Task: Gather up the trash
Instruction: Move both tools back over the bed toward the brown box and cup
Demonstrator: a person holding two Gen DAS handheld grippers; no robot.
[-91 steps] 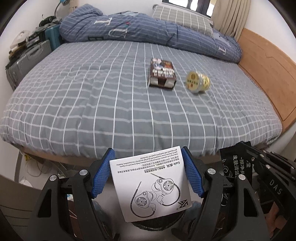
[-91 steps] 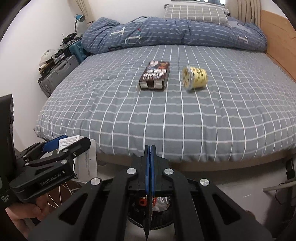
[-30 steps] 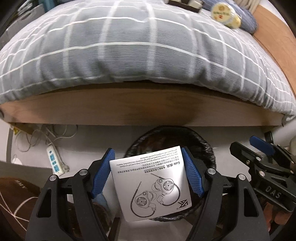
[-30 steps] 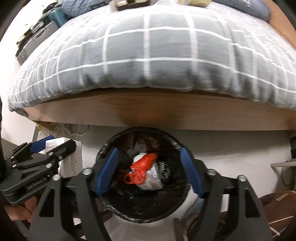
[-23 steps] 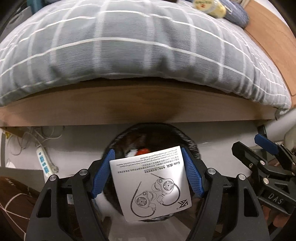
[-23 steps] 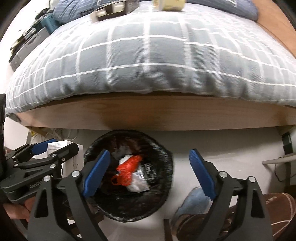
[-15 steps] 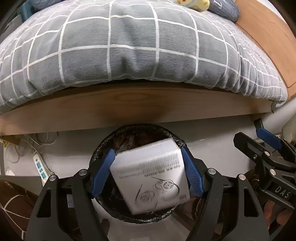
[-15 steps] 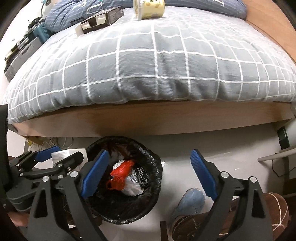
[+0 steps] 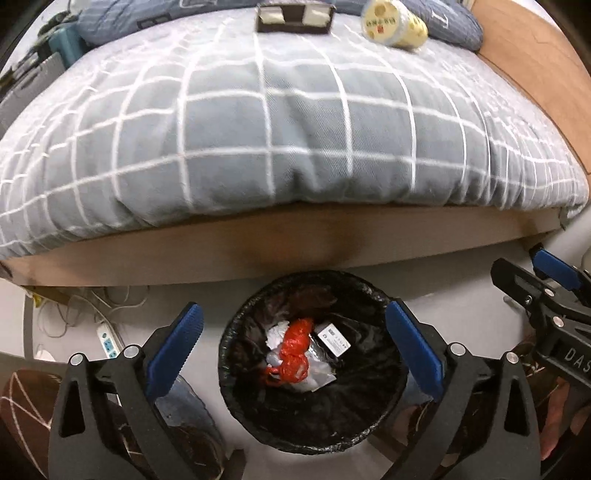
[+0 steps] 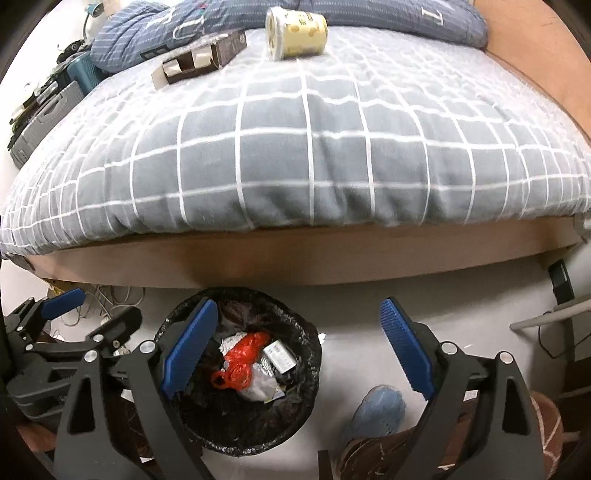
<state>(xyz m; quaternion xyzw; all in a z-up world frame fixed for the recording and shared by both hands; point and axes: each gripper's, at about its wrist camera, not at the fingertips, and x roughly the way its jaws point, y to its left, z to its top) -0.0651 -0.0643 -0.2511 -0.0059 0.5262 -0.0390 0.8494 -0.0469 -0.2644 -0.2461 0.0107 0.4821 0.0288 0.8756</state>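
Note:
A black-lined bin stands on the floor against the bed frame. In it lie a small white box, a red bag and crumpled wrappers. My left gripper hovers over the bin, its jaws opening, with nothing between them. My right gripper is open and empty, just right of the bin. On the bed lie a brown carton and a yellow cup on its side.
The grey checked bed overhangs a wooden frame. A power strip and cables lie on the floor at left. A blue slipper sits right of the bin. A suitcase stands left of the bed.
The left gripper opened wide and the white box dropped from it into the bin. The right gripper widened a little. Both grippers rose, so more of the bed top shows.

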